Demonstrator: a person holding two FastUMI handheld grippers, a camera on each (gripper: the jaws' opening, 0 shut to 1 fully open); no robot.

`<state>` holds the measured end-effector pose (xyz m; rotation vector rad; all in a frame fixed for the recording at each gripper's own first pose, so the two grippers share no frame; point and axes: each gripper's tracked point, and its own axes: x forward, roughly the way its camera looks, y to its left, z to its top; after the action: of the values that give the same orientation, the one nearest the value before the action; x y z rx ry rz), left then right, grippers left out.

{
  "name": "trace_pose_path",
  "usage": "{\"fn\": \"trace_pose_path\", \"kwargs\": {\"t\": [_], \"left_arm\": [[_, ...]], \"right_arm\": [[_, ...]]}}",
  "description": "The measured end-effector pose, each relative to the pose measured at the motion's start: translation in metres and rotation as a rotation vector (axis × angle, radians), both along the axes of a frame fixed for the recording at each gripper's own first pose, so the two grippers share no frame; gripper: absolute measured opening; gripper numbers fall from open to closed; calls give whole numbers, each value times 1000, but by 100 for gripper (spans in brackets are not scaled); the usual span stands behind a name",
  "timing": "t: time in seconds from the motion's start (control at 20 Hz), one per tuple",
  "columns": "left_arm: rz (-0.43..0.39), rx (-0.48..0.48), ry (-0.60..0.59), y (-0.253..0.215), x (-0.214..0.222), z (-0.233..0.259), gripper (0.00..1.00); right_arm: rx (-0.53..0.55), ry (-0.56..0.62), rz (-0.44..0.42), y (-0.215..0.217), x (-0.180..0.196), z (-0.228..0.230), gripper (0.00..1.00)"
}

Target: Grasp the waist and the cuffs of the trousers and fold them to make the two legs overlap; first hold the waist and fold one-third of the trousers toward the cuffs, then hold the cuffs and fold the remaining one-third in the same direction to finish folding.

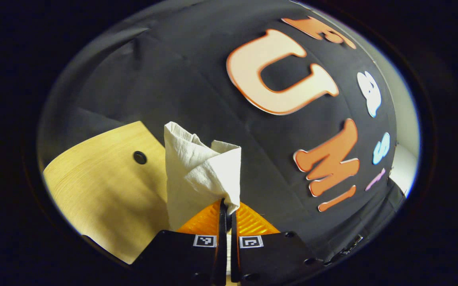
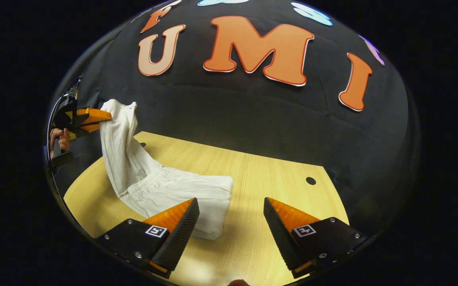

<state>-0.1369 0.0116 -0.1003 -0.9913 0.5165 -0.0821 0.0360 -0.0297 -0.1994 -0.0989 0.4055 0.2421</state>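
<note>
The trousers (image 2: 165, 186) are soft, matt woven cloth, creased and slightly rough in texture, with a gathered waistband. The table (image 2: 261, 174) is pale wood-grain board, smooth with a light sheen. The booth wall (image 2: 253, 115) is matt cloth with faint wrinkles. The right gripper (image 2: 231, 222) has finely ribbed fingers (image 2: 181, 230) on smooth, matt plastic bodies fixed with small metal screws.

1. The left gripper view rides its left gripper (image 1: 226, 204), raised above the table (image 1: 105, 186), tilted, facing the booth wall (image 1: 197, 71), close on the trousers (image 1: 197, 171).
2. The right gripper view sits low over the table (image 2: 261, 174), looking across to the wall (image 2: 253, 111).
3. Both share the table, wall, trousers (image 2: 165, 186) and left gripper (image 2: 94, 117).
</note>
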Motion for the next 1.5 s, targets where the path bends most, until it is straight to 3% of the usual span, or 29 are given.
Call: {"fn": "trace_pose_path", "kwargs": {"t": [0.2, 0.55, 0.75, 0.9, 1.1, 1.3, 1.35, 1.4, 1.45, 1.5], "left_arm": [[-116, 77, -30, -66, 14, 20, 7], [-326, 273, -12, -205, 41, 5, 7], [-526, 431, -19, -286, 31, -21, 9], [-654, 430, 16, -332, 11, -54, 14], [-771, 418, 45, -352, -12, -87, 18], [-801, 366, 6, -360, -24, -60, 89], [-794, 377, -2, -360, -29, -57, 81], [-778, 392, -12, -353, -33, -52, 99], [-756, 412, -25, -345, -29, -48, 89], [-730, 440, -39, -336, -27, -42, 96]], "right_arm": [[12, -5, -29, -27, -9, 1, 99], [29, 13, -103, -80, -27, -9, 99], [40, 31, -147, -106, -39, -19, 99], [48, 43, -175, -121, -43, -27, 99], [57, 56, -185, -135, -53, -35, 99], [66, 52, -170, -134, -55, -37, 99], [66, 48, -163, -133, -55, -35, 99], [66, 41, -154, -132, -55, -33, 99], [67, 32, -142, -129, -54, -29, 99], [68, 19, -134, -126, -52, -25, 99]]}}
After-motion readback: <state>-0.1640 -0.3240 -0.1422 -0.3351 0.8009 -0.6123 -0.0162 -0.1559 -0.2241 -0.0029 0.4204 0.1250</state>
